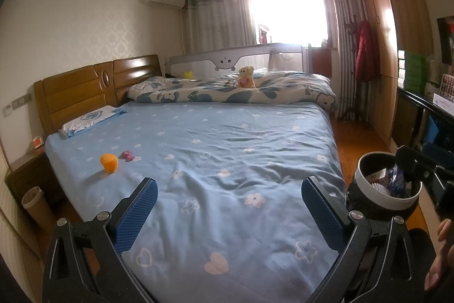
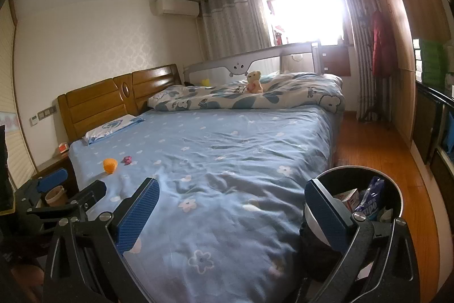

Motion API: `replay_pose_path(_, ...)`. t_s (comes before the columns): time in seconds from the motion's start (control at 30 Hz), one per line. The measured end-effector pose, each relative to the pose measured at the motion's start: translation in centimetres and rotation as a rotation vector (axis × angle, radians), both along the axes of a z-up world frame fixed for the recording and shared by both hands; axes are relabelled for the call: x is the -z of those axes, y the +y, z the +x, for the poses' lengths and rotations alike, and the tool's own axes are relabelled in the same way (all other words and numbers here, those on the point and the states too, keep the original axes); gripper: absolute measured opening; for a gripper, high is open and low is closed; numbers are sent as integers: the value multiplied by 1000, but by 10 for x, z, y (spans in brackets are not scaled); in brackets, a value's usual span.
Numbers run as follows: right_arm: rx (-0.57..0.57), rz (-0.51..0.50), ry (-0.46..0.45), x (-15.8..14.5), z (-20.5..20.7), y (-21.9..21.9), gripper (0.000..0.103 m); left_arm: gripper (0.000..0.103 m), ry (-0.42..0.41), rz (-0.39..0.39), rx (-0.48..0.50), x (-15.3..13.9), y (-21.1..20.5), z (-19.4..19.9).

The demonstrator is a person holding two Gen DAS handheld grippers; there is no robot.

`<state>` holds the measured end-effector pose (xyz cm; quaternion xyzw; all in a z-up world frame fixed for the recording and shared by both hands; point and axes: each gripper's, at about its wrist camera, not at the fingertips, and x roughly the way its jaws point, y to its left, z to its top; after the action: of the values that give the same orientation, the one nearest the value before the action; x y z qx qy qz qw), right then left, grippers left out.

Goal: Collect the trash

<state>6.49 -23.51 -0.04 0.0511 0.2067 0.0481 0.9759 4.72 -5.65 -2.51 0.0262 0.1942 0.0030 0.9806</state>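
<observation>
Both tools are hovering over the foot of the bed (image 1: 227, 138), the left tool (image 1: 229, 206) and right tool (image 2: 231, 208) each spread wide, holding nothing. An orange wrapper (image 1: 109, 162) and pink scrap (image 1: 127, 155) are lying near the pillow (image 1: 90, 119). The trash bin (image 2: 397, 198) is sitting beside the bed, partly filled.

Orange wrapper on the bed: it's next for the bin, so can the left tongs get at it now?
Probably yes. The orange wrapper lies in the open on the blue sheet, nothing over it, and the left tongs are open and empty, though some way short.
</observation>
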Motion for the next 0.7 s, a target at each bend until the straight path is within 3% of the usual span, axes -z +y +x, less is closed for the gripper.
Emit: replay_pose_path(0.7,-2,-1,3,1,0,2,103,102,1,0,2,1,0,1)
